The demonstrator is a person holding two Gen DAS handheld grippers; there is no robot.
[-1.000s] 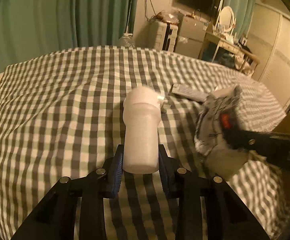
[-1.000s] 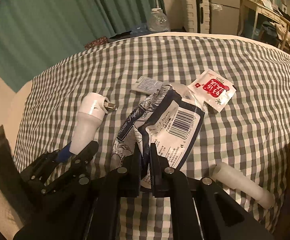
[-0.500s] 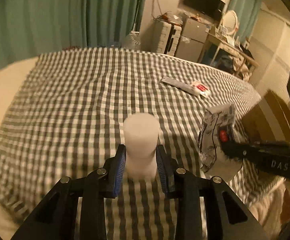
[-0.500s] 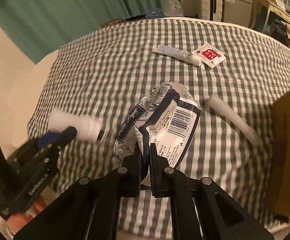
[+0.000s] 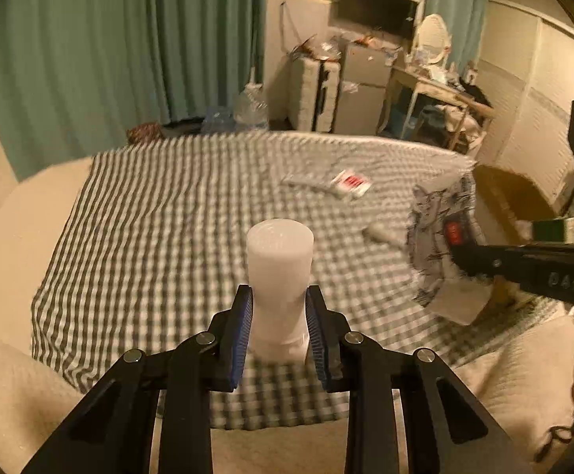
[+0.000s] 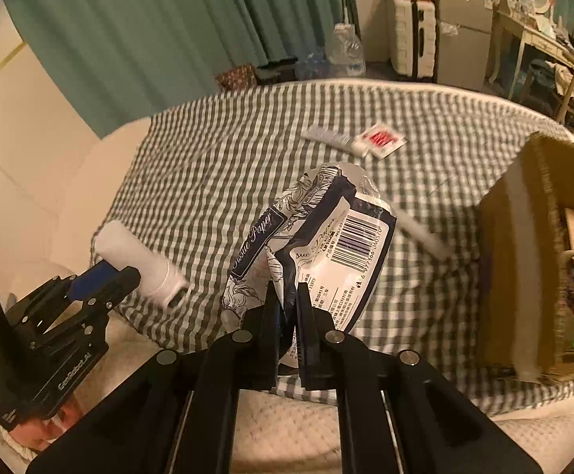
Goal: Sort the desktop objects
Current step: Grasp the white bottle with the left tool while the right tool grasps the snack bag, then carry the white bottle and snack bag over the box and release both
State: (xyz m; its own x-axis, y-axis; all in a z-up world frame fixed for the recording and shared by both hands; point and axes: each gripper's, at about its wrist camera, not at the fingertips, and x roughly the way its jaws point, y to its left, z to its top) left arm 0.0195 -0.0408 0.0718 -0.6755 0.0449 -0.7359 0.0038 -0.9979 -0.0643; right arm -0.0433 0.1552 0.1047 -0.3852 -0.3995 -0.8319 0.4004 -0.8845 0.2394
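Note:
My left gripper (image 5: 279, 320) is shut on a white plastic bottle (image 5: 279, 272) and holds it up above the checked cloth (image 5: 160, 213); the bottle also shows in the right wrist view (image 6: 136, 264). My right gripper (image 6: 290, 316) is shut on a tissue paper pack (image 6: 318, 245), blue and white with a barcode, held in the air; the pack also shows in the left wrist view (image 5: 441, 245). A white tube (image 6: 328, 136), a red and white sachet (image 6: 381, 139) and a white cylinder (image 6: 421, 233) lie on the cloth.
A cardboard box (image 6: 524, 268) with items inside stands at the cloth's right edge. Beyond the cloth are green curtains (image 5: 89, 59), a water jug (image 6: 344, 53), suitcases and a cluttered desk. A cream quilted surface (image 6: 287, 422) lies below the grippers.
Both grippers have lifted higher and pulled back from the cloth with their objects. The cardboard box has come into the right wrist view.

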